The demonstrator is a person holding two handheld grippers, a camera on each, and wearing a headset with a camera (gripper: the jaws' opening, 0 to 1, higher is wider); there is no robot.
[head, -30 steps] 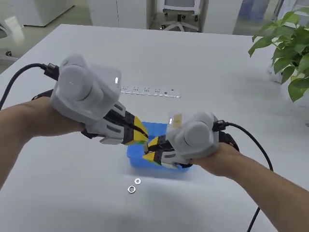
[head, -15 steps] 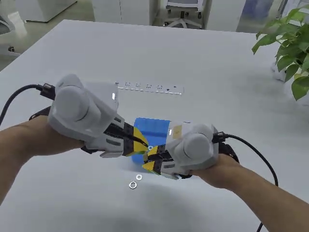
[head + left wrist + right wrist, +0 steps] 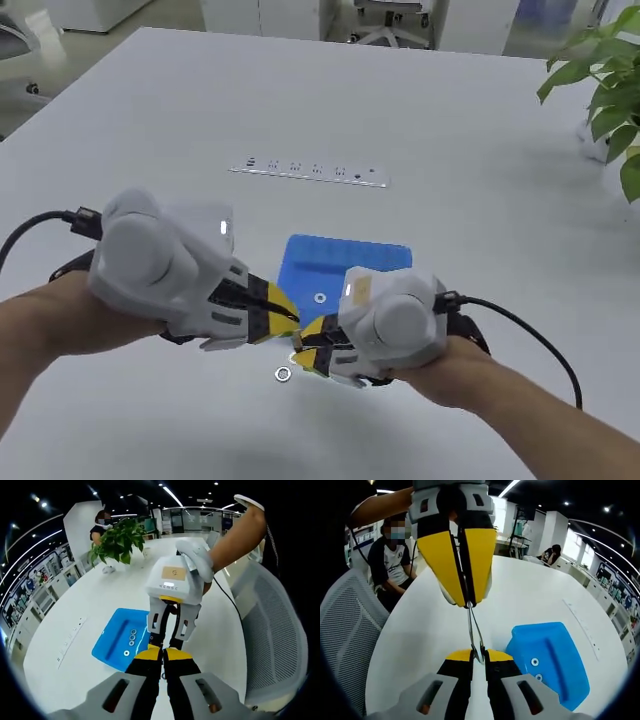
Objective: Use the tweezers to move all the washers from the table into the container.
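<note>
The step in hand is judged to be the pick-up of a washer from the table (image 3: pixel 470 140). The tweezers (image 3: pixel 474 630) are carried between the two grippers, which are set nose to nose. In the right gripper view the left gripper (image 3: pixel 466 600) is seen with its yellow jaws clamped on one end of the tweezers. The other end is taken into the narrow slit between the own jaws of the right gripper (image 3: pixel 480 659), which are drawn together on it. Which end bears the working tips cannot be told, nor whether anything is pinched in them.

One washer (image 3: pixel 283 374) is seen on the table just beside the right gripper's jaw tips, on the person's side of them and not touched by them. The container (image 3: pixel 385 255) lies just beyond the meeting noses of both grippers, with its near edge hidden behind them. Several washers (image 3: pixel 132 635) are already lying inside it, so the task is judged to be well along but not finished.

For the next move, the joined grippers are to be lowered and tipped until the tweezers' tips are set astride the rim of the loose washer. The legs are then to be squeezed, and the washer is to be lifted clear. After that it is to be carried forward over the container wall and released. A flat, thin washer is easily slipped past, so a shallow angle and a gentle squeeze are called for.
</note>
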